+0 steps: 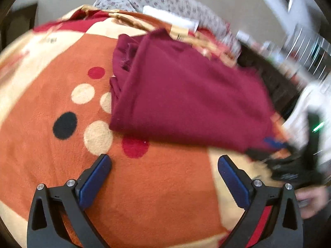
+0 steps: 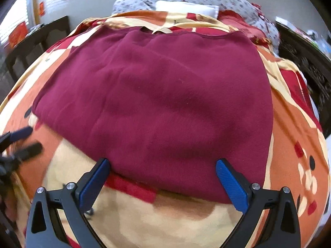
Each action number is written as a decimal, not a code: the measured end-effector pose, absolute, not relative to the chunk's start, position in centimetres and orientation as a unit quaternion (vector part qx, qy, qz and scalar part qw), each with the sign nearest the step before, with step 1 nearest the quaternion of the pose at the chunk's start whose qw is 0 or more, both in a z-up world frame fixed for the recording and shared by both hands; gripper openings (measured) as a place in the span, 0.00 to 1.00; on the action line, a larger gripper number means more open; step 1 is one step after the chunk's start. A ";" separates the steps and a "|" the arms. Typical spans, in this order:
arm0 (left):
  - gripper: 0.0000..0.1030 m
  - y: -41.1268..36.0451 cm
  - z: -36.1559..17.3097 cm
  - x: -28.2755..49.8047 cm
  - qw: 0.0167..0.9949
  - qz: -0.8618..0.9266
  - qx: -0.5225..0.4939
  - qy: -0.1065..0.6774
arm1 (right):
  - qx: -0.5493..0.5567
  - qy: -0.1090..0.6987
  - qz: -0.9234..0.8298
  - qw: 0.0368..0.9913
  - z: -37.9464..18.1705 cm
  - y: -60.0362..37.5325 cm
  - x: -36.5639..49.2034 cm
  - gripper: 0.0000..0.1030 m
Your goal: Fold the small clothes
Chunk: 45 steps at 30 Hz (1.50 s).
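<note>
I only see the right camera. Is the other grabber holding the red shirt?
Observer: No. The left gripper is open over the blanket, clear of the shirt.
Operator: Is the shirt's left side neat?
Observer: It is bunched in folds there.
Operator: What is by that side?
Observer: Spots on the blanket, cream, red and black.

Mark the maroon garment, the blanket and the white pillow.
maroon garment [image 2: 157,95]: right wrist view, middle of the top folded layer.
blanket [image 1: 155,186]: left wrist view, bare orange patch between the left tool's fingers.
white pillow [image 2: 186,7]: right wrist view, centre of its top face.
</note>
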<state>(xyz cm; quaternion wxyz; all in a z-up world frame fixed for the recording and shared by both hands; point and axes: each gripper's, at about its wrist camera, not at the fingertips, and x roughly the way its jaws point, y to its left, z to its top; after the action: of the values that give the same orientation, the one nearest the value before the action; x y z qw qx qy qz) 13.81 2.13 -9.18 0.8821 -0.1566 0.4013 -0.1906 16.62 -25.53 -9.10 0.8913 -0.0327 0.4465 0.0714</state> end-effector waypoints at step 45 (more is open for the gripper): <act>0.97 5.9 -10.3 21.2 0.754 -0.200 -0.489 0.391 | -0.026 0.424 0.066 0.903 -9.3 -25.3 16.1 1.00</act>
<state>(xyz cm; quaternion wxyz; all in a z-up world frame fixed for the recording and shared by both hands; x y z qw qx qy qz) 21.17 5.91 -10.25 0.7535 -0.4889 0.3913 -0.2003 16.10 -25.25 -9.32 0.9030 -0.0257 0.4239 0.0657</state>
